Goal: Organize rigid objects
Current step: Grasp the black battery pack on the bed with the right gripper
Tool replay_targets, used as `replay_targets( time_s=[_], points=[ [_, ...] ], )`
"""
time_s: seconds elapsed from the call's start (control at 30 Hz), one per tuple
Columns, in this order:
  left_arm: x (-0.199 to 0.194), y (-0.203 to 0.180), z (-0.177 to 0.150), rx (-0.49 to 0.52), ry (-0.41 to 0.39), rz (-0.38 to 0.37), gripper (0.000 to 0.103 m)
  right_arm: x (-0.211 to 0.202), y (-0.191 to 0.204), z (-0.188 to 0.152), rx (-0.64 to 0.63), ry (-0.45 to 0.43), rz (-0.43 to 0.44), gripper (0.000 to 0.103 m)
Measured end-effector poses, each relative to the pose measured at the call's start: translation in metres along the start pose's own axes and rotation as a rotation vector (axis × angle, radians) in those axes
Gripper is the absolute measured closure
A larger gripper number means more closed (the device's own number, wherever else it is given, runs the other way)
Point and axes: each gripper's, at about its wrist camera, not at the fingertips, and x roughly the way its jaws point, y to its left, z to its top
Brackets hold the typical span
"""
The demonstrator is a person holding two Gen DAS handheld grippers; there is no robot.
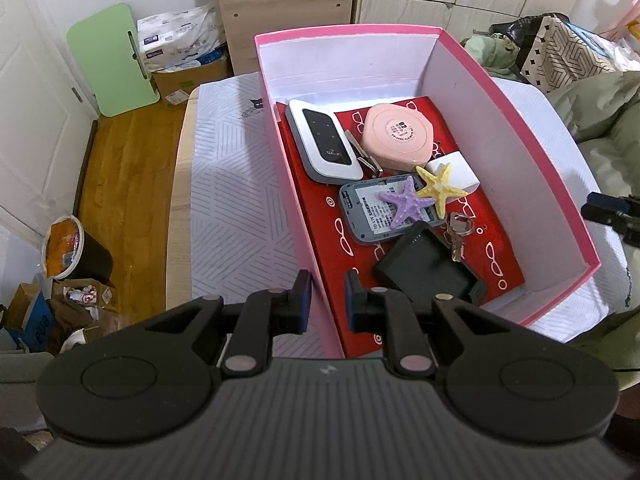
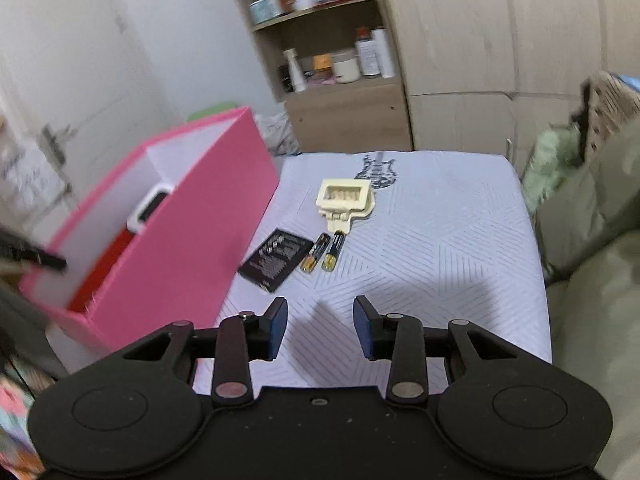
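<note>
Batteries (image 2: 325, 252): two beside one black card (image 2: 276, 265); left tool (image 1: 328, 300) pinches box wall (image 1: 316, 280), right tool (image 2: 320, 328) released.

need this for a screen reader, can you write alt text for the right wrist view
The right gripper, jaws open and holding nothing, points over a white patterned tabletop toward two batteries, a flat black battery pack and a cream plastic clip. A pink box stands to the left, shelves behind.
</note>
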Motion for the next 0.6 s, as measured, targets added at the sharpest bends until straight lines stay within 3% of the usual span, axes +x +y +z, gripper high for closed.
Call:
replay_targets(
  time_s=[0.13,0.23,0.33,0.6],
  points=[
    [-0.001,0.001,0.0,-0.004,0.002,0.0,0.088,0.011,0.016,0.004,-0.197,0.0,0.025,0.05],
    [-0.001,0.0,0.0,-0.004,0.003,0.002,0.088,0.019,0.029,0.012,-0.355,0.008,0.098,0.033],
    [-0.001,0.0,0.0,-0.006,0.004,-0.003,0.086,0.041,0.038,0.025,-0.515,0.106,0.235,0.033],
    [-0.001,0.001,0.0,-0.007,0.008,-0.005,0.085,0.09,0.052,0.058,-0.818,0.187,0.273,0.033]
  ],
)
